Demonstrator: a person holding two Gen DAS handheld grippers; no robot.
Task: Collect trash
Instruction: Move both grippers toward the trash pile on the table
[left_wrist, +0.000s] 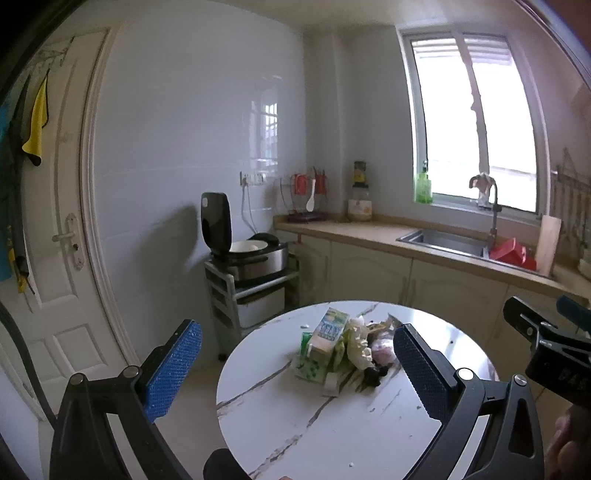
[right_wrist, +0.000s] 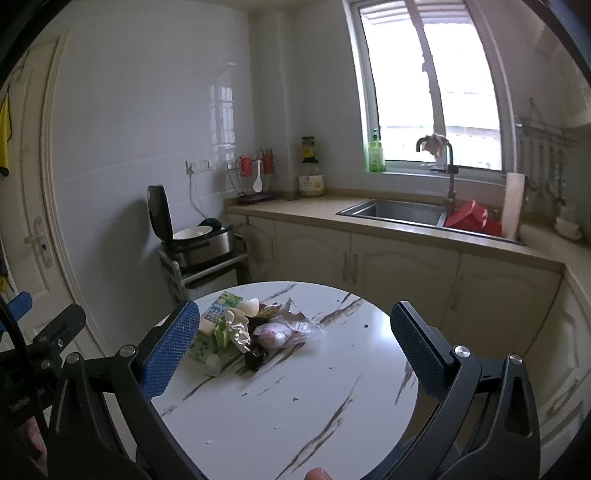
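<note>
Nothing's been picked up yet, so this looks like the very start: the approach before the first grab.

Starting at the left, the left claw (left_wrist: 295, 373) is held wide open over the near edge of the round marble worktop (left_wrist: 295, 435), with nothing between its blue pads. The trash pile (left_wrist: 343, 354) is sat around the middle of the worktop, a bit toward the far edge. On the pile's left side a milk carton (left_wrist: 327, 334) is leaned on top of a green-and-white packet (left_wrist: 308, 365). Crumpled wrappers (right_wrist: 236, 328) are bunched in the middle, and a clear bag with something pink inside (right_wrist: 280, 332) is left at the right end. A few crumbs are scattered toward the right edge.

The right claw (right_wrist: 291, 354) is also spread fully and empty, hovering over the near edge.

Next move, probably: one claw gets lowered over a single item, the carton being the easy pick, and closed on it. No bin or bag is seen in either view, so the drop-off spot can't be told.
</note>
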